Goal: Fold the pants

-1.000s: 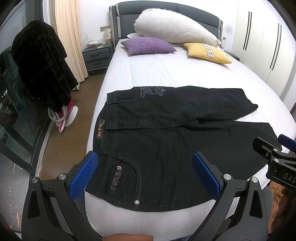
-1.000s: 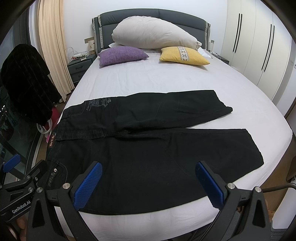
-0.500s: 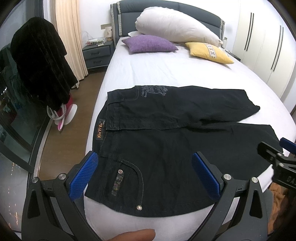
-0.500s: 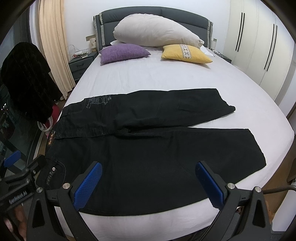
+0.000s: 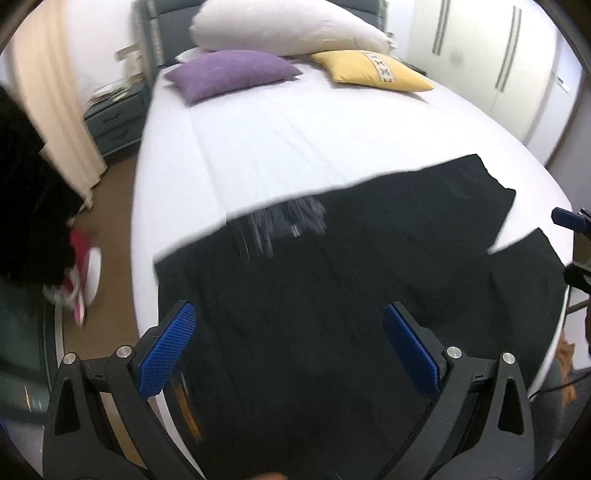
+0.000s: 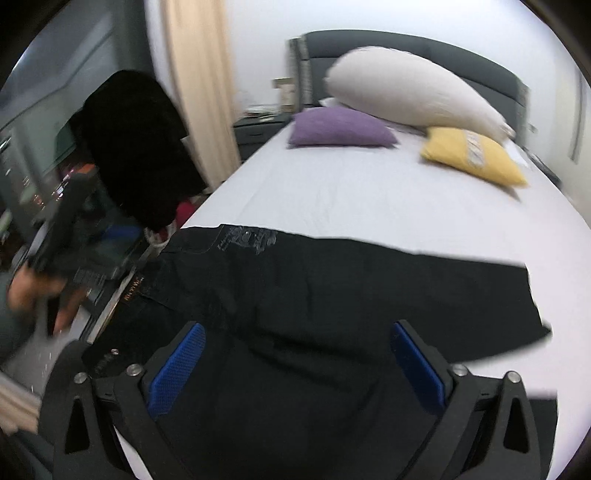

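Note:
Black pants (image 5: pixel 332 288) lie spread flat across the near part of a white bed (image 5: pixel 295 140), waistband to the left, two legs running right. They also show in the right wrist view (image 6: pixel 332 295). My left gripper (image 5: pixel 291 350) is open and empty, low over the waist end. My right gripper (image 6: pixel 295 369) is open and empty, low over the middle of the pants. Both views are motion-blurred. The left gripper and hand show blurred at the left of the right wrist view (image 6: pixel 62 236). The tip of the right gripper shows at the right edge of the left wrist view (image 5: pixel 569 218).
A purple cushion (image 5: pixel 232 74), a yellow cushion (image 5: pixel 373 72) and a large white pillow (image 5: pixel 288 31) lie at the head of the bed. A dark garment (image 6: pixel 136 147) hangs left of the bed. A nightstand (image 5: pixel 118 118) and curtain stand at the far left; wardrobes (image 5: pixel 517 55) at the right.
Both grippers have moved forward and down over the pants, which now fill the lower views. The right wrist view has swung to the left. The pants lie as before.

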